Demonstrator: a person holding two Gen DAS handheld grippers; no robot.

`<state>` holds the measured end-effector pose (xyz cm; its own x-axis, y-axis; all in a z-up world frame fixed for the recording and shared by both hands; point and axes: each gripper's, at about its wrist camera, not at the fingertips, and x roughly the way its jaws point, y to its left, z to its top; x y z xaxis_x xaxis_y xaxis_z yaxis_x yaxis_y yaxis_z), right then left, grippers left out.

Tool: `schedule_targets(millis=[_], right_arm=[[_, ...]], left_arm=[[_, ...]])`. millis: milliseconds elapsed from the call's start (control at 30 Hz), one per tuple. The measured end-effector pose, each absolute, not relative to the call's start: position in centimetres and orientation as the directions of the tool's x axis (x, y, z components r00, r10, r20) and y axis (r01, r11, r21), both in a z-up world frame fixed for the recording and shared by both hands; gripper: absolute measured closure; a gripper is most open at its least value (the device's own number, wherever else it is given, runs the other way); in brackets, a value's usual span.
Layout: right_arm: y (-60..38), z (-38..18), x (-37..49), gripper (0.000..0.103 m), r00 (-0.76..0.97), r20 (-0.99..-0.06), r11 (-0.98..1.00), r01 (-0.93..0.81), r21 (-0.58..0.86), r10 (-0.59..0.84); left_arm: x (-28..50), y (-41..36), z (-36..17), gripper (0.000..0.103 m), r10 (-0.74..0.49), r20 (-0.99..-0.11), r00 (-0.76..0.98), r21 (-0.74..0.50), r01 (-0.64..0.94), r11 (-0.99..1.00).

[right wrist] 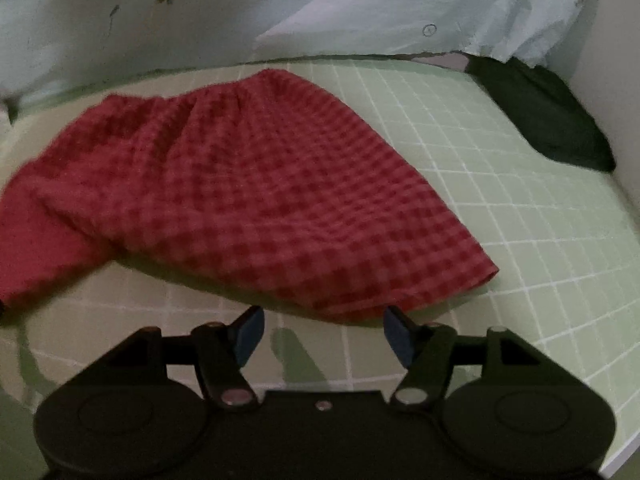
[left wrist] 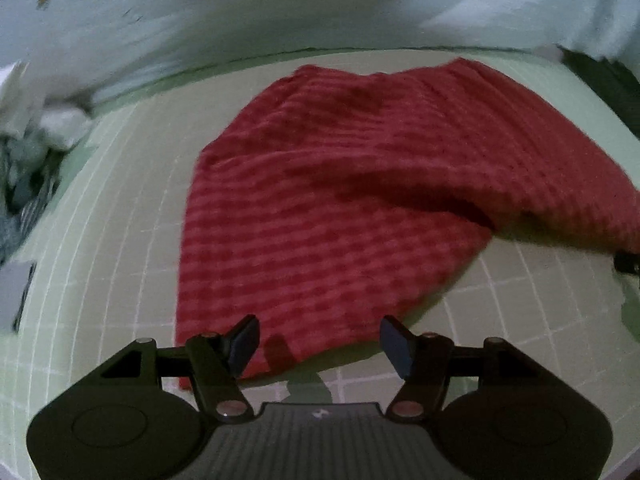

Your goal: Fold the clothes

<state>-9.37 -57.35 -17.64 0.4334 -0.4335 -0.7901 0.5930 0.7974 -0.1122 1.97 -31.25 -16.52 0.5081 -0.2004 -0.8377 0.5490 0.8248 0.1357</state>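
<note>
- Nearest my left wrist view, the left gripper [left wrist: 318,344] hangs over the near hem of the red checked garment [left wrist: 320,200]; its fingers [left wrist: 244,340] stand apart with nothing between them, the cloth lying below and just ahead.
- In my right wrist view, the right gripper [right wrist: 322,334] likewise has its fingers [right wrist: 248,332] apart and empty, just short of the garment's [right wrist: 240,184] near right corner.
- The garment lies spread on the green gridded mat [right wrist: 500,200] that covers the desk, in the middle of the mat.
- Its long axis runs, by my reading, from the wide hem near me to the narrower gathered edge at the far side; it points away from me, skewed a little across the grid lines.
- One near section is lifted or doubled over, casting a shadow between the two hem corners.
- Risk, as I judge it: closing on that raised flap could take one layer only, dragging the cloth askew; unequal grips would twist the fold.
- Farther off, a dark cloth [right wrist: 552,120] sits at the mat's far right corner, well apart.
- Beyond, pale printed bedding [left wrist: 200,20] forms the backdrop.
</note>
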Motion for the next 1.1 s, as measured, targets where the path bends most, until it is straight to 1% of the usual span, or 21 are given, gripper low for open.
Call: schedule_targets(millis=[133, 200, 233, 267, 300, 333, 400, 500, 567, 667, 767, 833, 900, 933, 967, 1000, 1033, 1067, 1100], right_arm=[[-56.9, -18.5, -8.9, 0.033, 0.438, -0.755, 0.807, 0.557, -0.198, -0.488], [-56.9, -18.5, -8.5, 0.034, 0.448, -0.737, 0.812, 0.534, -0.233, -0.506], [-56.9, -18.5, -8.3, 0.039, 0.456, -0.73, 0.819, 0.518, -0.246, -0.508], [-57.0, -18.5, -8.1, 0.054, 0.467, -0.732, 0.831, 0.499, -0.245, -0.496], [-57.2, -18.4, -8.0, 0.069, 0.478, -0.742, 0.847, 0.48, -0.227, -0.47], [-57.6, -18.1, -7.9, 0.103, 0.481, -0.758, 0.857, 0.476, -0.198, -0.442], [-58.2, -17.2, -7.9, 0.102, 0.487, -0.781, 0.867, 0.479, -0.136, -0.392], [-58.9, -13.9, -8.3, 0.102, 0.502, -0.788, 0.865, 0.496, -0.075, -0.356], [-60.1, -11.5, -8.2, 0.102, 0.529, -0.788, 0.86, 0.509, -0.002, -0.315], [-62.7, -9.8, -6.2, 0.102, 0.569, -0.769, 0.858, 0.511, 0.054, -0.29], [-66.8, -10.0, -2.4, 0.102, 0.587, -0.762, 0.819, 0.558, 0.134, -0.275], [-69.8, -10.6, 0.6, 0.102, 0.592, -0.761, 0.783, 0.593, 0.189, -0.265], [-71.8, -12.1, 3.6, 0.101, 0.584, -0.77, 0.766, 0.61, 0.206, -0.258], [-72.5, -13.1, 5.1, 0.097, 0.564, -0.784, 0.761, 0.619, 0.194, -0.259], [-73.3, -14.2, 6.7, 0.095, 0.541, -0.799, 0.757, 0.629, 0.178, -0.262], [-73.7, -15.1, 7.9, 0.088, 0.511, -0.816, 0.755, 0.638, 0.149, -0.27], [-73.8, -15.5, 8.8, 0.081, 0.483, -0.827, 0.754, 0.647, 0.113, -0.29], [-73.5, -15.5, 9.0, 0.069, 0.478, -0.822, 0.755, 0.649, 0.093, -0.31], [-73.2, -15.4, 8.8, 0.063, 0.49, -0.808, 0.759, 0.646, 0.084, -0.328]], left_arm=[[1.9, -31.9, -17.4, 0.037, -0.21, -0.827, 0.522, 0.165, 0.582, 0.796], [2.1, -32.1, -17.8, 0.052, -0.213, -0.828, 0.518, 0.165, 0.589, 0.791], [2.3, -32.1, -17.8, 0.066, -0.218, -0.832, 0.511, 0.151, 0.585, 0.797], [2.6, -32.0, -17.8, 0.094, -0.224, -0.836, 0.501, 0.132, 0.579, 0.804], [2.9, -32.0, -17.8, 0.101, -0.23, -0.84, 0.492, 0.113, 0.573, 0.812], [3.2, -31.9, -17.5, 0.1, -0.231, -0.846, 0.481, 0.097, 0.565, 0.819], [3.8, -31.8, -16.9, 0.101, -0.23, -0.86, 0.456, 0.067, 0.547, 0.835], [4.9, -31.0, -14.0, 0.101, -0.252, -0.863, 0.439, 0.007, 0.508, 0.861], [6.5, -30.9, -11.8, 0.101, -0.272, -0.849, 0.452, -0.019, 0.488, 0.873], [9.7, -31.9, -9.5, 0.101, -0.294, -0.815, 0.499, -0.011, 0.494, 0.869], [14.7, -33.8, -8.3, 0.101, -0.309, -0.774, 0.553, 0.0, 0.488, 0.873], [18.2, -35.0, -8.8, 0.101, -0.3, -0.764, 0.572, -0.004, 0.46, 0.888], [21.6, -36.3, -10.1, 0.099, -0.289, -0.768, 0.571, -0.02, 0.431, 0.902], [23.3, -37.0, -11.0, 0.094, -0.279, -0.778, 0.562, -0.026, 0.416, 0.909], [24.2, -37.5, -11.7, 0.094, -0.252, -0.793, 0.555, -0.011, 0.401, 0.916], [24.9, -38.0, -12.2, 0.093, -0.22, -0.808, 0.546, 0.01, 0.387, 0.922], [25.1, -38.2, -12.4, 0.091, -0.209, -0.809, 0.55, 0.016, 0.376, 0.926], [25.0, -38.3, -12.4, 0.081, -0.204, -0.805, 0.557, 0.018, 0.366, 0.93], [24.7, -38.1, -12.2, 0.078, -0.209, -0.805, 0.555, 0.001, 0.354, 0.935]])
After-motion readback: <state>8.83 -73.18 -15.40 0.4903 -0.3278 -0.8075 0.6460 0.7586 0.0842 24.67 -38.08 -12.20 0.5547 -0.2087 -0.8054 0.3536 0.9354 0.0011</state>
